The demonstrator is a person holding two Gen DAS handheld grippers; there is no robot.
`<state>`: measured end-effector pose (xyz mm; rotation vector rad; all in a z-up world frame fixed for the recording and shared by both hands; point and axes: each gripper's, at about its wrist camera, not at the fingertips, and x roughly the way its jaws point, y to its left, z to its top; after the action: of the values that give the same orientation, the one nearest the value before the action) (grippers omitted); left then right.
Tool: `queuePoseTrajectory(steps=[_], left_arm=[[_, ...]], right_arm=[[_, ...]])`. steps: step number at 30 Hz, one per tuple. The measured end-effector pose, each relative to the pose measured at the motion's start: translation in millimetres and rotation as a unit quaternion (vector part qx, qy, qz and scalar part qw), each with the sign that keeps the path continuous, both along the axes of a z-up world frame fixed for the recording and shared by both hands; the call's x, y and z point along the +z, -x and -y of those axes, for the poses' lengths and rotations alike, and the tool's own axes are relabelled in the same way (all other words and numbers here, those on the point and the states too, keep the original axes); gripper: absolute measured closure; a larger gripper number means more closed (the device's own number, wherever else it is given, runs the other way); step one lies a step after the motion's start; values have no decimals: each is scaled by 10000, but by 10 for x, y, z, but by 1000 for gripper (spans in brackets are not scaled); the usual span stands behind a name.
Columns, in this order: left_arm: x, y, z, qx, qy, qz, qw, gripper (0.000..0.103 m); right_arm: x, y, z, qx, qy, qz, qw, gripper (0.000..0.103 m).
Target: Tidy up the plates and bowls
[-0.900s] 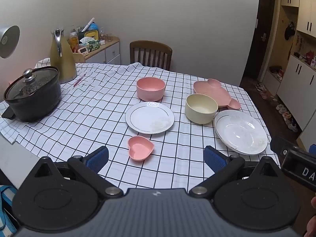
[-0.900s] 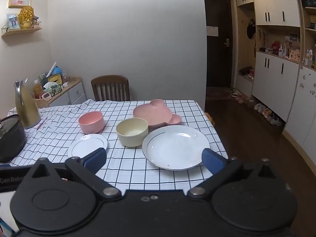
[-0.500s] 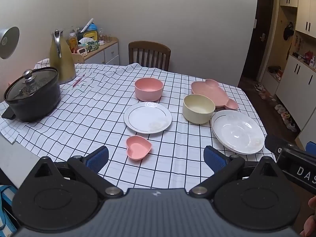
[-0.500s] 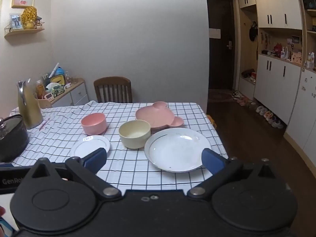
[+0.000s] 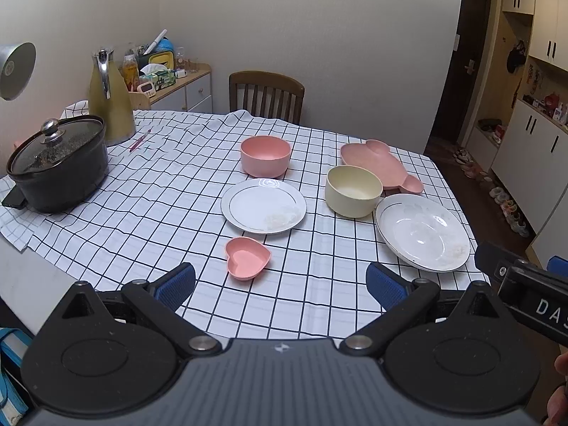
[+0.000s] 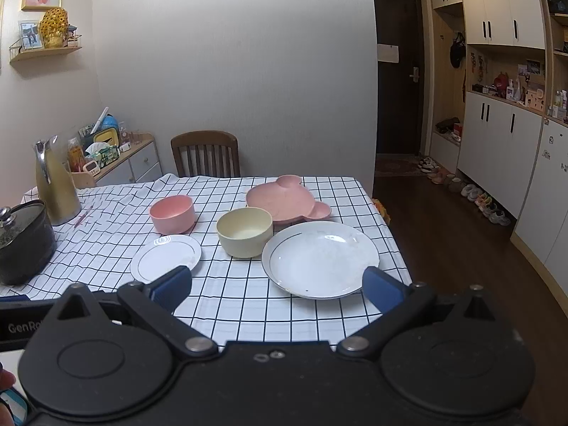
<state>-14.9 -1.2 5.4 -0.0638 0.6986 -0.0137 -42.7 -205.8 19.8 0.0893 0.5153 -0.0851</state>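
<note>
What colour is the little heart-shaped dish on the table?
Pink. The heart-shaped dish shows best in the left wrist view, near the table's front edge.

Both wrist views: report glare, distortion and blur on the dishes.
Left wrist view: a bright ceiling-light reflection sits on the small white plate; fisheye bends the tablecloth grid lines; dishes are sharp. Right wrist view: softer glare streaks on the large white plate; door frame and cabinets bow outward; no motion blur.
</note>
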Motion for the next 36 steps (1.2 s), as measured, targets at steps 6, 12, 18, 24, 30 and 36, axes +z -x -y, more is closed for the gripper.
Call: queuePoseTrajectory(steps=[6, 12, 18, 24, 30, 36], left_arm=[[0, 18, -12, -15, 10, -27, 10000, 0], [-1, 12, -10, -80, 17, -48, 10000, 0], [-2, -33, -1, -140, -19, -56, 9999, 0], [9, -94, 27, -204, 9, -30, 9998, 0], [28, -156, 77, -274, 19, -12, 9996, 0], [53, -208, 125, -347, 34, 39, 9994, 0]], right_arm=[[-10, 19, -2, -24, -27, -70, 10000, 1], [-26, 26, -12, 20, -59, -103, 9999, 1], [-26, 1, -3, 6, -76, -129, 9999, 1], [-29, -38, 32, -26, -95, -158, 9998, 2], [-5, -69, 70, -89, -73, -93, 9999, 3], [11, -93, 129, -176, -84, -45, 9998, 3]])
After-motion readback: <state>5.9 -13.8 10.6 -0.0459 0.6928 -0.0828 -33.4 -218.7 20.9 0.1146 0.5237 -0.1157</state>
